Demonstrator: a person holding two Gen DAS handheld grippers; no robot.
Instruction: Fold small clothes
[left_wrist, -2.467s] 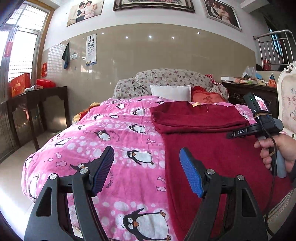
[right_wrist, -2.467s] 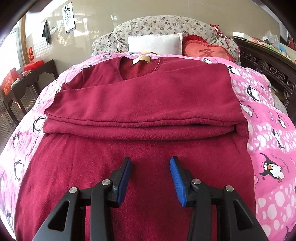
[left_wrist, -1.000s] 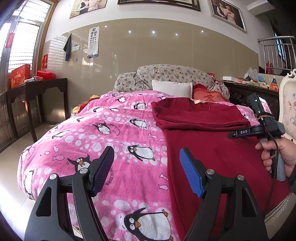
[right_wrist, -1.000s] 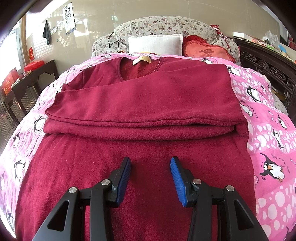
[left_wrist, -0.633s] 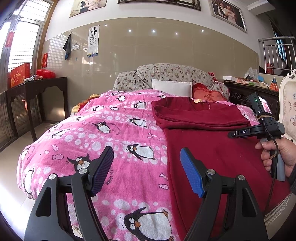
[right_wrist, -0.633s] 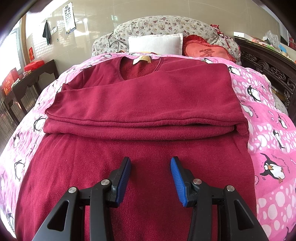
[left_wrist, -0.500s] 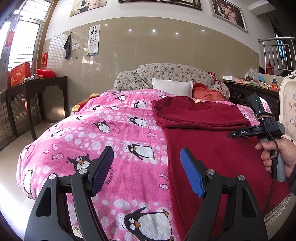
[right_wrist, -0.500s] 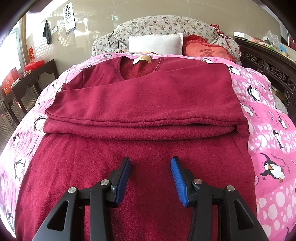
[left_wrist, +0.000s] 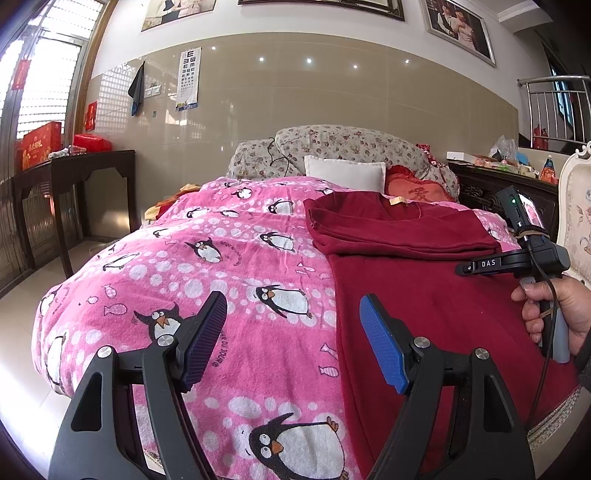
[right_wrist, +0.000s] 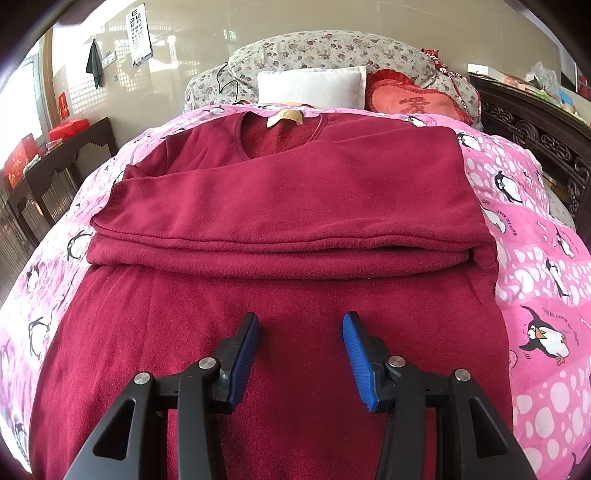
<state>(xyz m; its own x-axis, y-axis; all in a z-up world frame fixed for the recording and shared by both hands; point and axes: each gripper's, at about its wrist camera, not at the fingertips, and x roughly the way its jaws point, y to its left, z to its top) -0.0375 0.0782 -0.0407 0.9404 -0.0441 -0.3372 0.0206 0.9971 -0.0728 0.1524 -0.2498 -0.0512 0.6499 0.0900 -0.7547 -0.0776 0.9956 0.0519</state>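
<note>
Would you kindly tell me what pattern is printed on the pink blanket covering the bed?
Black-and-white penguins, white bubbles and small fish on the pink blanket; the left wrist view shows it best.

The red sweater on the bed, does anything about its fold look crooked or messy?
Mostly tidy. On the red sweater, the folded sleeves' left end slants and steps out unevenly, while the right edge is straighter.

Location: a home bedroom. Indicators: a bed (left_wrist: 184, 280) under a pink penguin blanket, pillows (right_wrist: 312, 86) at 12 o'clock, framed portraits (left_wrist: 458, 26) above, a dark console table (left_wrist: 70, 166) at 9 o'clock.
</note>
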